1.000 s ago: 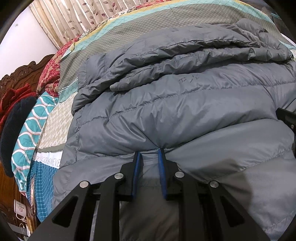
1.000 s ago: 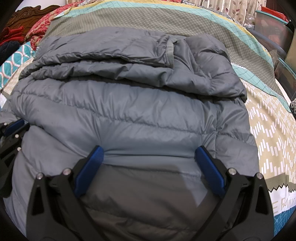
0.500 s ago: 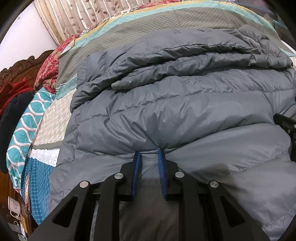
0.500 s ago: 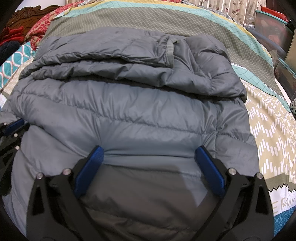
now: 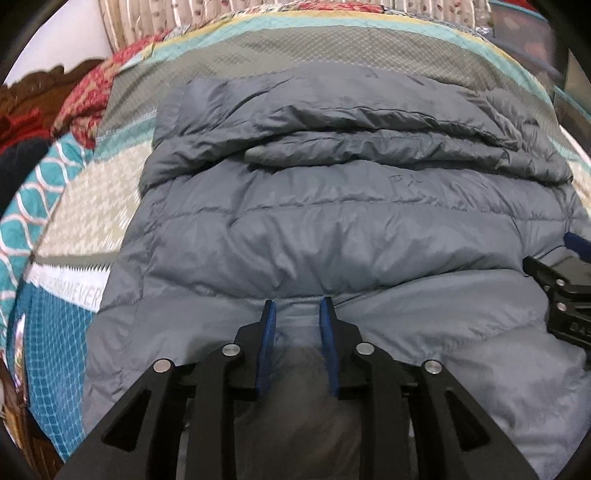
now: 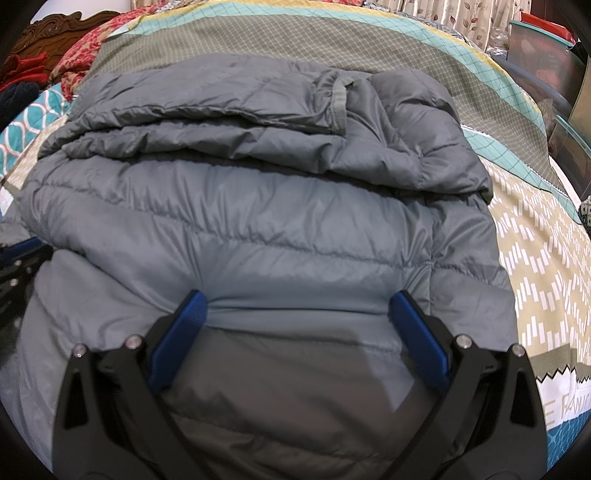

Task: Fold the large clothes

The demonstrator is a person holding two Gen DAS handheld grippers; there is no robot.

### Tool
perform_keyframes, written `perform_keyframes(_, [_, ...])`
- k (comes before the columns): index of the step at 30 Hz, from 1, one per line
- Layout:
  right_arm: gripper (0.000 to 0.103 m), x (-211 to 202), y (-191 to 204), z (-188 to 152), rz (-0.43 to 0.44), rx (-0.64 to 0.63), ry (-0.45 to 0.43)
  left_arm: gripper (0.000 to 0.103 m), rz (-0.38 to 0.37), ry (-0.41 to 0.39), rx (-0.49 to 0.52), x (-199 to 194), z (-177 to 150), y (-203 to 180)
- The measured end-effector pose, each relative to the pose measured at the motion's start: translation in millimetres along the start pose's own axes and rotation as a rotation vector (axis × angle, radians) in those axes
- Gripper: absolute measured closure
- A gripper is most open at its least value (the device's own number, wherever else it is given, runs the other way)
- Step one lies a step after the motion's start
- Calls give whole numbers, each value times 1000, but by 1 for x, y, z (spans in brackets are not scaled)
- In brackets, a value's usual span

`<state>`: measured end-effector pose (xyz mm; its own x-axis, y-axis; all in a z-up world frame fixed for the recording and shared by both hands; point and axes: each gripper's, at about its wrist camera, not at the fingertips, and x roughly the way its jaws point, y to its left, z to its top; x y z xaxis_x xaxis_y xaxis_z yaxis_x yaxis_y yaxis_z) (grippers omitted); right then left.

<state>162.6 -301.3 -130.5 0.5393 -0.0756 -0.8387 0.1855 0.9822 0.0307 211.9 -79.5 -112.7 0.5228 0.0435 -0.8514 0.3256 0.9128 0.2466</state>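
A grey puffer jacket [image 5: 332, 240] lies folded on the bed, its upper layers bunched in rolls at the far side. My left gripper [image 5: 295, 310] rests low on the near fold. Its jaws are opening, and slack grey fabric lies between the blue pads without being pinched. In the right wrist view the same jacket [image 6: 277, 229] fills the middle. My right gripper [image 6: 299, 302] stands wide open just over its near panel, holding nothing. The right gripper's black body [image 5: 565, 291] shows at the right edge of the left wrist view.
A patterned bedspread [image 6: 535, 258] in teal, olive and beige lies under the jacket and runs out on both sides. A carved wooden headboard [image 5: 33, 92] with red and dark cloths stands far left. Plastic storage boxes [image 6: 543, 48] and curtains [image 5: 184, 18] sit beyond the bed.
The left gripper's jaws have widened, letting go of the pinched fold. The left view has risen and rolled, so the jacket sits more centred. The right gripper is unchanged.
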Motion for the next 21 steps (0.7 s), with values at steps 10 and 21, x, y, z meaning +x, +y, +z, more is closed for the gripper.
perform_keyframes(10, [7,0,2,1,-10,-6,0,69,-46,-123,-99,-92,-29,91])
perform_keyframes(21, [7,-2,-2,3,42,-11,43,40,-109,32,-267,-99,-99,164])
